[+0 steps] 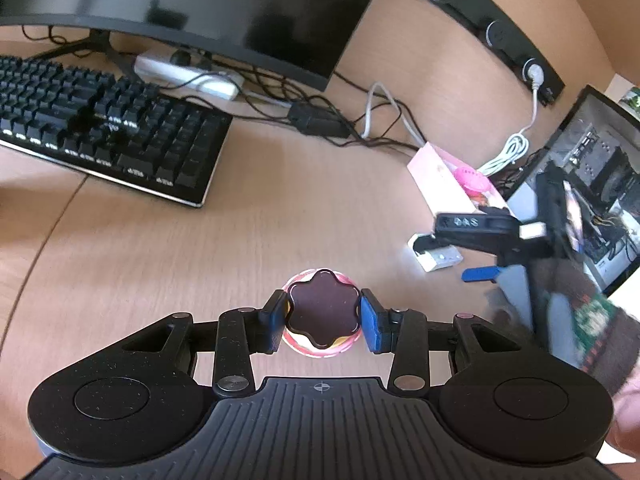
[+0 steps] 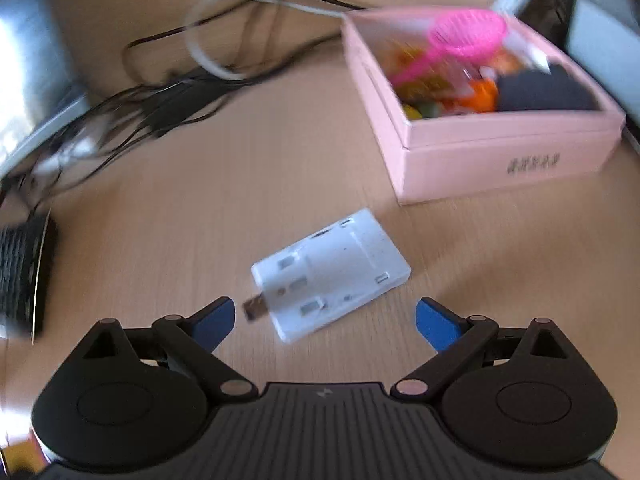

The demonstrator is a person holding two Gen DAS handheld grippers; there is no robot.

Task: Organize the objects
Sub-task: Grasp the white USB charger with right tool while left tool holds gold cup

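Observation:
My left gripper (image 1: 323, 318) is shut on a toy donut (image 1: 322, 312) with brown flower-shaped icing and a pink rim, held just above the wooden desk. My right gripper (image 2: 325, 318) is open, its blue pads either side of a white USB adapter (image 2: 332, 274) lying flat on the desk. The adapter also shows in the left wrist view (image 1: 438, 258), with the right gripper (image 1: 476, 248) above it. A pink open box (image 2: 472, 148) holding a pink strainer (image 2: 464, 36) and colourful toys sits beyond the adapter, and shows in the left wrist view (image 1: 436, 178).
A black keyboard (image 1: 108, 128) lies at the left, under a monitor (image 1: 192, 4). A white power strip (image 1: 188, 74) and tangled cables (image 1: 320, 120) run along the back; the cables also show in the right wrist view (image 2: 168, 92). A computer case (image 1: 592, 184) stands at the right.

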